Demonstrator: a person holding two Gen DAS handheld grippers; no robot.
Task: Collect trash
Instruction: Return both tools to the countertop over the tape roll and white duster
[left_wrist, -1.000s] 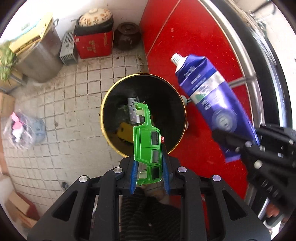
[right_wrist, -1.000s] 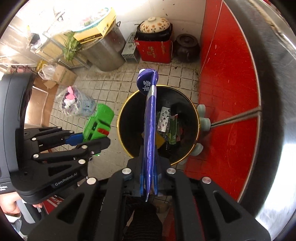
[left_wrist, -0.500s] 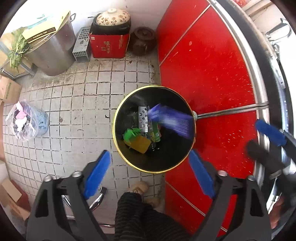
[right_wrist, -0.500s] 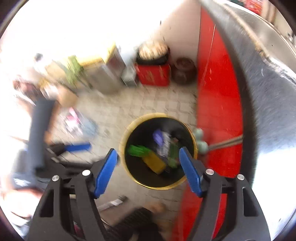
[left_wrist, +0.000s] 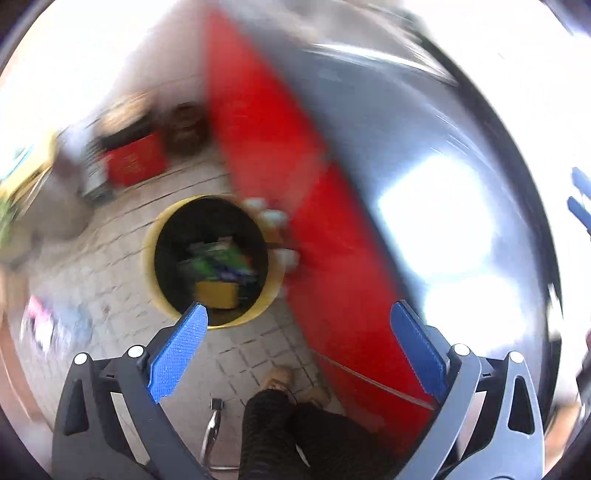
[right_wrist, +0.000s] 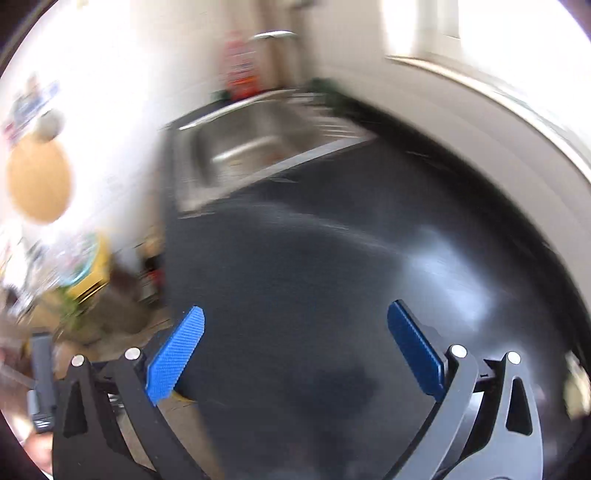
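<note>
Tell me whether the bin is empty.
Not empty. The black bin on the floor holds blurred green, purple and yellow trash at its bottom.

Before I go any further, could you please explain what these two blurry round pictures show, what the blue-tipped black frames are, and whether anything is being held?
There is no robot arm here: a person carries a two-finger gripper in each hand, and a fisheye camera on each looks forward along its fingers, hence the round, warped pictures. The black frames with blue pads are those fingers.

The left gripper looks down at a tiled floor, a red cabinet front and a gold-rimmed trash bin with green, blue and yellow rubbish inside. The person's trouser legs show at the bottom.

The right gripper faces a dark countertop with a steel sink behind it.

Both sets of jaws have just been opening, stand wide and hold nothing. Both views are motion-blurred.
</note>
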